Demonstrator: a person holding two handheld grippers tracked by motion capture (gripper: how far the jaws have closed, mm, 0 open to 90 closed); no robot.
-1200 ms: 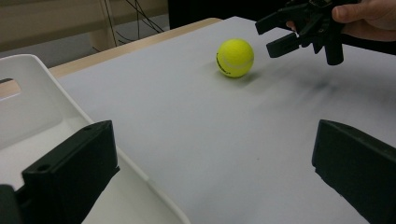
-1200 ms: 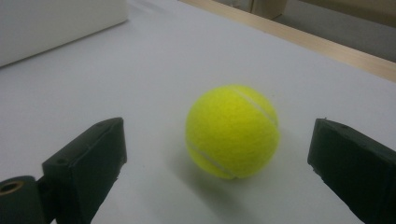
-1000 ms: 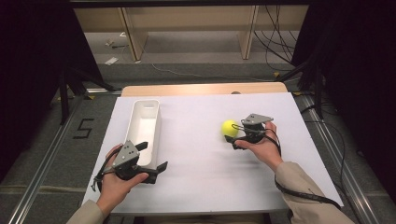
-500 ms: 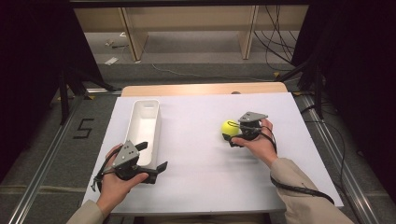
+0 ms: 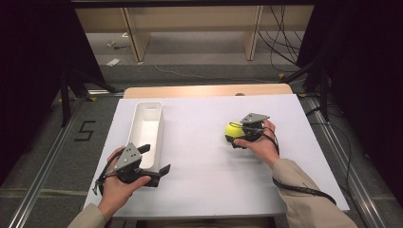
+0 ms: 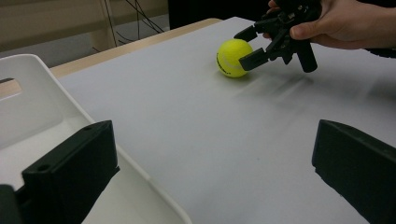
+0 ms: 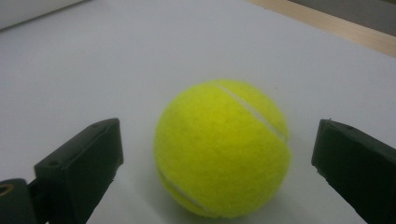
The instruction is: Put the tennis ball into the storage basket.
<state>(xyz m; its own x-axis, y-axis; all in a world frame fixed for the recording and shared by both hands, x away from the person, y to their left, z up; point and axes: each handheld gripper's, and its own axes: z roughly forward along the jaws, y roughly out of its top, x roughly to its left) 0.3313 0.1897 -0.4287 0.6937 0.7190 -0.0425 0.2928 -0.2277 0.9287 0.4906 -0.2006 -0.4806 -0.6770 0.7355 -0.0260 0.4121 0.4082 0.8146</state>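
Observation:
A yellow tennis ball [image 5: 233, 131] rests on the white table top [image 5: 204, 156], right of centre. My right gripper [image 5: 235, 136] is open and straddles the ball [image 7: 222, 149]; a gap shows between each jaw and the ball. In the left gripper view the ball [image 6: 232, 57] sits between the right gripper's [image 6: 246, 46] spread jaws. My left gripper [image 5: 155, 159] is open and holds nothing, at the near end of a long white bin [image 5: 151, 105], with one jaw over the bin's rim [image 6: 37, 93].
The bin stands lengthwise on the left half of the table and looks empty. A wooden strip [image 5: 204, 90] runs along the table's far edge. Cables [image 5: 280, 47] and dark stands lie on the floor beyond.
My right gripper has slid a little to the left, so its jaws now reach around the ball. The ball, the bin and the left gripper have stayed put.

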